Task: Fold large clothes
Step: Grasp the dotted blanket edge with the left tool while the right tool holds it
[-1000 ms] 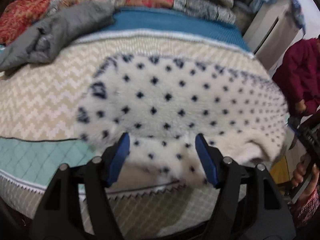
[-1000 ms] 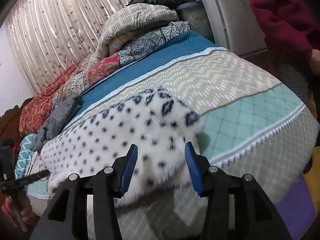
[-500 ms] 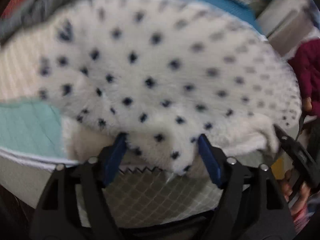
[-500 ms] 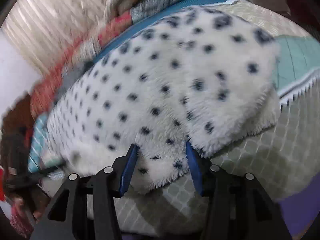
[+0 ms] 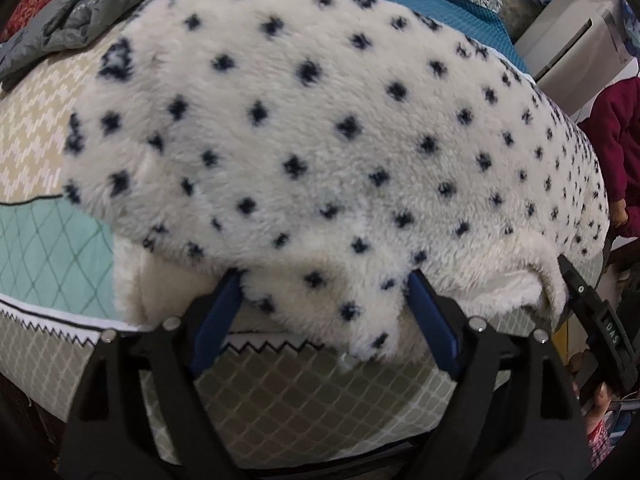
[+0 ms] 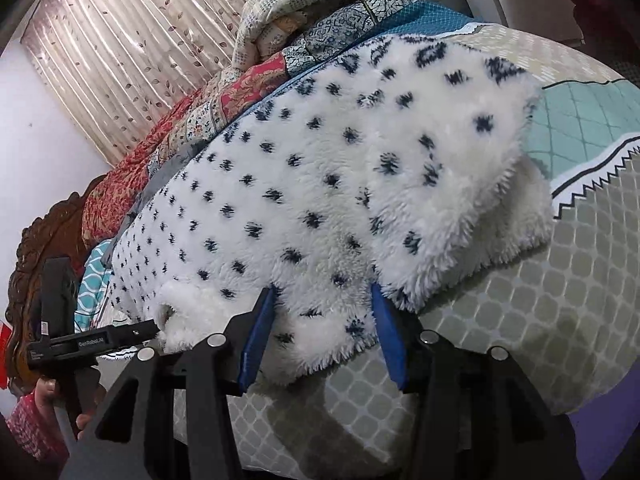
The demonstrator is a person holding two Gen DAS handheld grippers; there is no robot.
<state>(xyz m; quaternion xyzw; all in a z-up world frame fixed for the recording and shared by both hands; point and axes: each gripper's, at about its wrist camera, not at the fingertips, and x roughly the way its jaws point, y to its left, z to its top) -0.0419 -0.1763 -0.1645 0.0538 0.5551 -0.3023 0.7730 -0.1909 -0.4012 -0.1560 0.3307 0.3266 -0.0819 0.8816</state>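
1. Lying folded on the bed (image 5: pixel 48 240), the fleece (image 5: pixel 320 140) hangs over its edge.
2. Left gripper (image 5: pixel 324 300) is opening, fleece hem between its jaws.
3. Right gripper (image 6: pixel 322 320) stands narrower, jaws astride the hem; grip unclear.

Fleece garment (image 5: pixel 320 140): thick shaggy cloth, matt. Bedspread (image 6: pixel 540 320): smooth printed cloth. Curtain (image 6: pixel 120 60): glossy fabric. Headboard (image 6: pixel 44 232): carved polished wood. Gripper pads (image 5: pixel 434 322): matt plastic.

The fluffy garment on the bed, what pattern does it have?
The fluffy garment is creamy white with small dark navy cross-shaped dots all over, clearest in the left wrist view.
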